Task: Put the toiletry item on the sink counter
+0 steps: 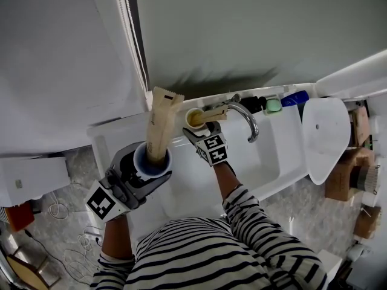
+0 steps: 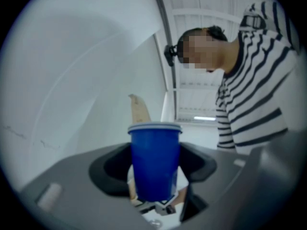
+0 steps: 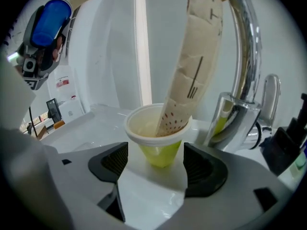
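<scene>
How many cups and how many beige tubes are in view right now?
Cups: 2 (blue cup, yellow cup)
Beige tubes: 2 (blue cup's tube, yellow cup's tube)
Total: 4

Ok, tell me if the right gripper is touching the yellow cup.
Apart. In the right gripper view, the right gripper stands open, with white counter showing between each pad and the yellow cup.
</scene>
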Available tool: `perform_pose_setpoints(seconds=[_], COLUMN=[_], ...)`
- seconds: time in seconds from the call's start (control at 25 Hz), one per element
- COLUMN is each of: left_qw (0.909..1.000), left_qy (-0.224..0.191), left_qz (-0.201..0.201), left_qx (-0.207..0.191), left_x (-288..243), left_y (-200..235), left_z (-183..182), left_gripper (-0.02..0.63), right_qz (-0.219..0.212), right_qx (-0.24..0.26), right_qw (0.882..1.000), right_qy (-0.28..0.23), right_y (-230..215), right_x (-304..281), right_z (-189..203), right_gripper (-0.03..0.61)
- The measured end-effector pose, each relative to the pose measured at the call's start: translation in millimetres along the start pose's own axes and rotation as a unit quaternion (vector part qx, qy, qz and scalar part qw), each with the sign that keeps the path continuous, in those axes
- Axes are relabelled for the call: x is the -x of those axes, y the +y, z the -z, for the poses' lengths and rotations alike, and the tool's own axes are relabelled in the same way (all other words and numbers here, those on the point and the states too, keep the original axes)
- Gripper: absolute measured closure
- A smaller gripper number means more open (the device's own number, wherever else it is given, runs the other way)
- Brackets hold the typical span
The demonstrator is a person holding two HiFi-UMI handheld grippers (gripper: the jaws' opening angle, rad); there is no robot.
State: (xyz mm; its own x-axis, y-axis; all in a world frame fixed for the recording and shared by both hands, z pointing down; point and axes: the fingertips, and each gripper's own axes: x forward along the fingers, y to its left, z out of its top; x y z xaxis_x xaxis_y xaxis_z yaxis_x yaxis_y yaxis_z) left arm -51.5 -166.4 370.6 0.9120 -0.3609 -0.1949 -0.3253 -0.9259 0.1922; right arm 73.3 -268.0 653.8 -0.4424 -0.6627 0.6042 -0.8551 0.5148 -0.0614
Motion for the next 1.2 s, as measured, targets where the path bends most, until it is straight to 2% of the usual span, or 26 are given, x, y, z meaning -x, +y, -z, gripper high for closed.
perform_pose_setpoints(seconds=[0.36,0.6,0.84,1.2], left_qw=[1.0,1.0,0.9999,0.9993], left_qy=[0.003,-0.003,0.005,0.03], left_qz=[-0.003,0.002,-0.003,-0.016], left_qx=[0.002,-0.005,-0.009,-0.014], left_x=[-0.8,1.5,-0.5,-0.5], left_y=[2.1,2.2,5.1,15.0], left_z=[6.2,9.3,15.0,35.3], left_gripper=[0.321,0.321,0.322,0.322], right_qz=[0.002,-0.012,-0.032,-0.075], right_qx=[-0.029,-0.052,-0.054,-0.038], right_qw=[1.0,0.998,0.997,0.992], right_qy=[-0.004,-0.016,-0.04,-0.089], right_y=[2.5,19.6,39.4,70.9], right_x=[36.4,73.1,105.9,140.1], right_z=[9.3,0.9,-23.1,-83.7], right_gripper=[0.256,0.256,0.256,0.256])
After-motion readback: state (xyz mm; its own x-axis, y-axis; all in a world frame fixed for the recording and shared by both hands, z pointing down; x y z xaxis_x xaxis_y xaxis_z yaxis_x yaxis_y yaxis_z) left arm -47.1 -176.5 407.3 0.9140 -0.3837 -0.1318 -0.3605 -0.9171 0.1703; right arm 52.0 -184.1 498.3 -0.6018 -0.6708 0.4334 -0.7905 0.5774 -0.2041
